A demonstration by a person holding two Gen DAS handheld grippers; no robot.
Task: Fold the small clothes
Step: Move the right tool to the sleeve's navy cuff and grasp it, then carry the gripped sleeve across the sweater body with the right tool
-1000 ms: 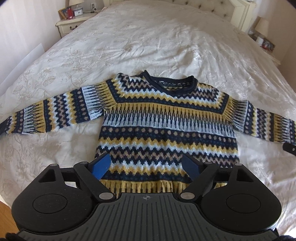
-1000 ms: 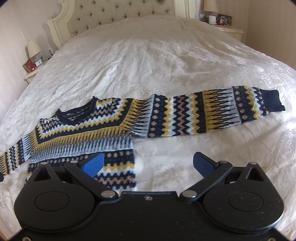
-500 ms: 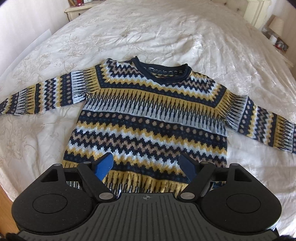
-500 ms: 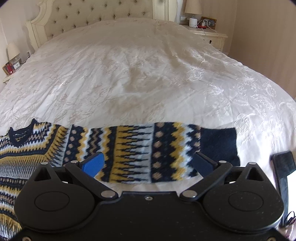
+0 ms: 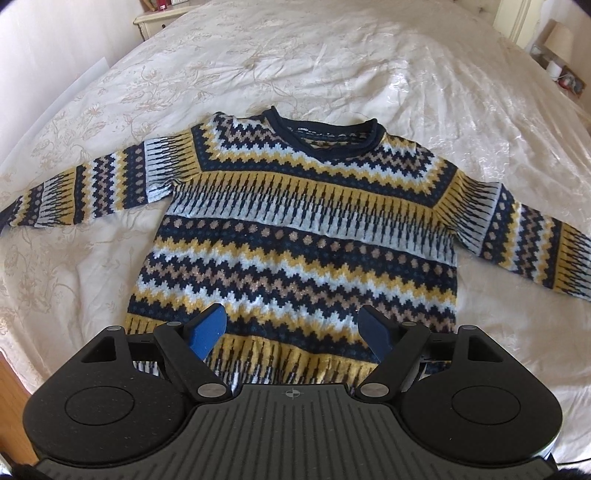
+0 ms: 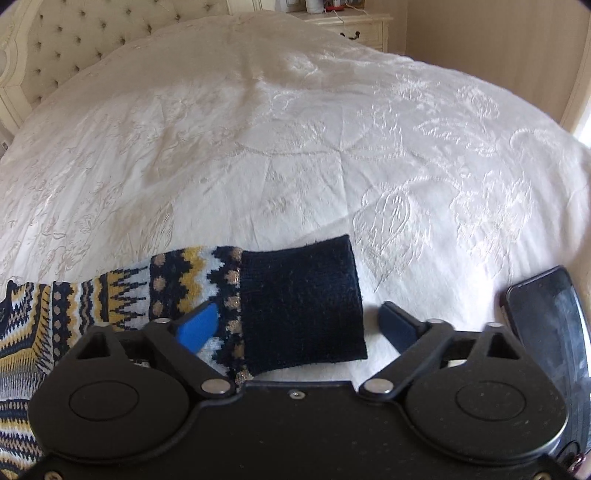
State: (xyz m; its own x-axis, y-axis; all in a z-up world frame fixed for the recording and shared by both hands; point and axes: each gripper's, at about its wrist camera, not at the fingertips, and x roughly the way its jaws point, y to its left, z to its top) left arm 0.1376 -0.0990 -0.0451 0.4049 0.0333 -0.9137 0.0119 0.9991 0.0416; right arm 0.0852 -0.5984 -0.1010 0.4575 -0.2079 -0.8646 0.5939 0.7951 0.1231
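Observation:
A small knitted sweater in navy, yellow, white and tan zigzag bands lies flat, front up, on the white bedspread, sleeves spread to both sides. My left gripper is open and empty, just above the sweater's bottom hem. In the right wrist view the sweater's right sleeve ends in a navy cuff. My right gripper is open, its blue fingers either side of that cuff, low over it.
A dark phone lies on the bedspread right of the cuff. A tufted headboard and nightstand stand at the far end. Another nightstand is far left; wooden floor shows at the bed's near-left edge.
My right gripper has swung right along the sleeve and dropped close to the cuff. My left gripper has moved forward and lower over the sweater's hem. Both stayed open.

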